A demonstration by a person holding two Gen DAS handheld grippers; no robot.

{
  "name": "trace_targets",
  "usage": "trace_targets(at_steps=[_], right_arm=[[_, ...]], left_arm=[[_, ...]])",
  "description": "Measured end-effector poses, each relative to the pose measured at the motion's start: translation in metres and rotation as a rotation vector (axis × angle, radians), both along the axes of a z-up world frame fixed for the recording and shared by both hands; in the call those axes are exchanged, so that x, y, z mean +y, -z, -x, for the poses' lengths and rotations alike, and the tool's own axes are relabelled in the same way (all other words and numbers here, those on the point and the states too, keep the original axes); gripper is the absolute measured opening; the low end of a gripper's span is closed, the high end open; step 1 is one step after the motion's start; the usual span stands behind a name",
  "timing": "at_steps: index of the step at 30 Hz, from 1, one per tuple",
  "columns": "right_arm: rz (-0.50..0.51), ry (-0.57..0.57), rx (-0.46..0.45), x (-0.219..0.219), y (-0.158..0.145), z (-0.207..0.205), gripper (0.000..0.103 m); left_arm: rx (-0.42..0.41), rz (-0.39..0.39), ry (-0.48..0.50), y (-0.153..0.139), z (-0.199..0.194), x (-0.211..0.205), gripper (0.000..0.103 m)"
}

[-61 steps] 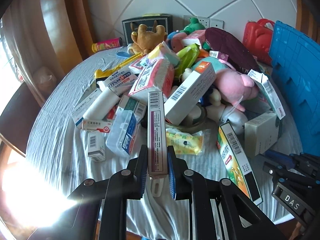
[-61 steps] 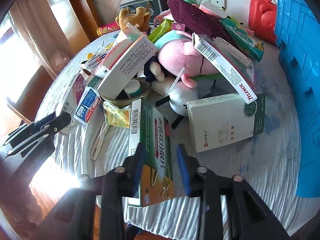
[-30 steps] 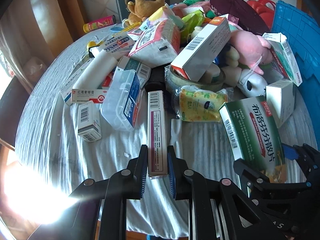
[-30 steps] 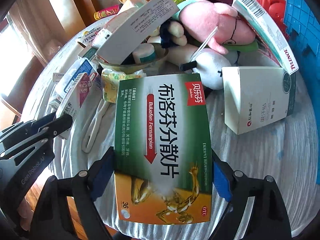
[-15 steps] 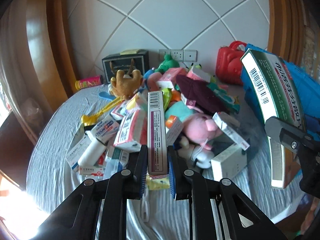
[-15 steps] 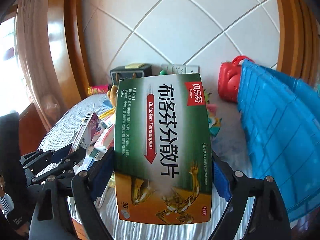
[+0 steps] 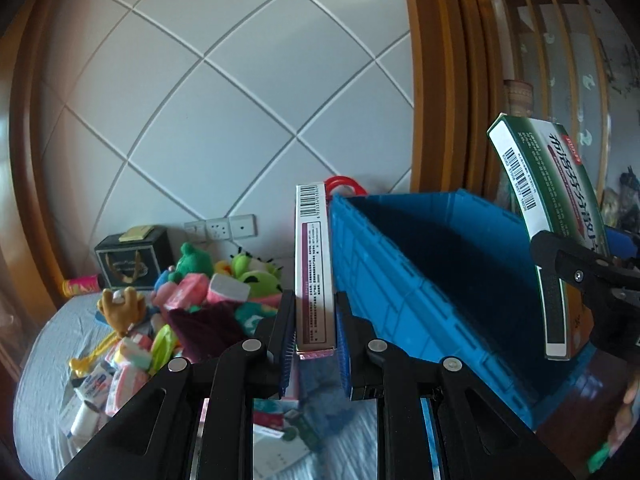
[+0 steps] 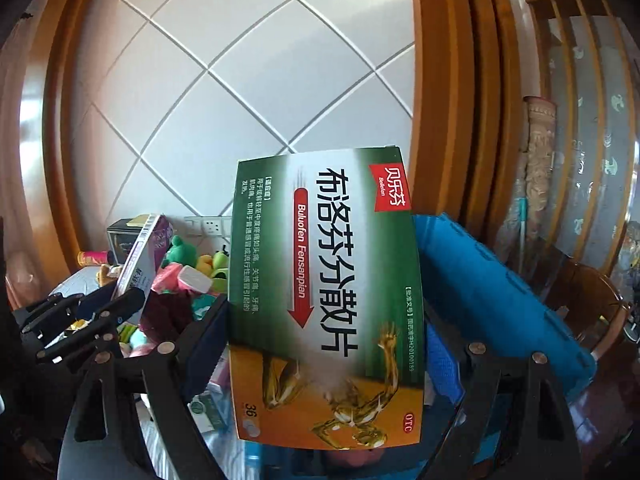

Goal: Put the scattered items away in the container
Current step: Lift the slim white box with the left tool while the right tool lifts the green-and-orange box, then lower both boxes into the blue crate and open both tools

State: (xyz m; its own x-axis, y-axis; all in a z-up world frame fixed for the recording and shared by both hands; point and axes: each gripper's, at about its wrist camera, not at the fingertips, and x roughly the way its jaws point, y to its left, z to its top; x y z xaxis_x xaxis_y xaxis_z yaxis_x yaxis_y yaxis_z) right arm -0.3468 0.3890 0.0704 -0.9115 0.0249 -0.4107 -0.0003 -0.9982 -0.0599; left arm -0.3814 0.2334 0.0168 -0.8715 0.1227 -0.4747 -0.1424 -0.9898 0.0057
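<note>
My left gripper [image 7: 314, 322] is shut on a long narrow white and purple medicine box [image 7: 314, 268], held upright in the air beside the near wall of the blue crate [image 7: 404, 276]. My right gripper [image 8: 324, 344] is shut on a large green and orange medicine box [image 8: 324, 292], held up in front of the blue crate [image 8: 492, 296]. That green box [image 7: 544, 208] and the right gripper's finger show at the right of the left wrist view, above the crate's far side. The left gripper with its box [image 8: 140, 260] shows at the left of the right wrist view.
A heap of plush toys, medicine boxes and packets [image 7: 188, 304] lies on the cloth-covered round table [image 7: 44, 360] at lower left. A black box [image 7: 128, 256] and a red bag handle [image 7: 344, 184] stand by the tiled wall. A wooden chair [image 8: 584, 300] stands at right.
Both grippers have risen from the table and swung right with their boxes. The blue crate now fills the centre of both views and the heap has dropped to the lower left.
</note>
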Motion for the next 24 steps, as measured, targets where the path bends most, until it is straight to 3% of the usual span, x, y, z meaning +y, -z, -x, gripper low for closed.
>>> trace_targets(at_steps=[5, 11, 17, 24], right_arm=[[-0.006, 0.066, -0.080, 0.082, 0.009, 0.015, 0.087], [0.010, 0.148, -0.273, 0.155, 0.051, 0.040, 0.087], [-0.007, 0.143, -0.400, 0.178, 0.079, 0.058, 0.087], [-0.036, 0.147, -0.469, 0.187, 0.094, 0.068, 0.087]], left_arm=[[-0.033, -0.003, 0.064, -0.016, 0.022, 0.087, 0.018], [-0.238, 0.076, 0.107, 0.017, 0.049, 0.165, 0.018], [-0.390, 0.124, 0.114, 0.049, 0.066, 0.198, 0.018], [-0.422, 0.124, 0.127, 0.051, 0.067, 0.210, 0.018]])
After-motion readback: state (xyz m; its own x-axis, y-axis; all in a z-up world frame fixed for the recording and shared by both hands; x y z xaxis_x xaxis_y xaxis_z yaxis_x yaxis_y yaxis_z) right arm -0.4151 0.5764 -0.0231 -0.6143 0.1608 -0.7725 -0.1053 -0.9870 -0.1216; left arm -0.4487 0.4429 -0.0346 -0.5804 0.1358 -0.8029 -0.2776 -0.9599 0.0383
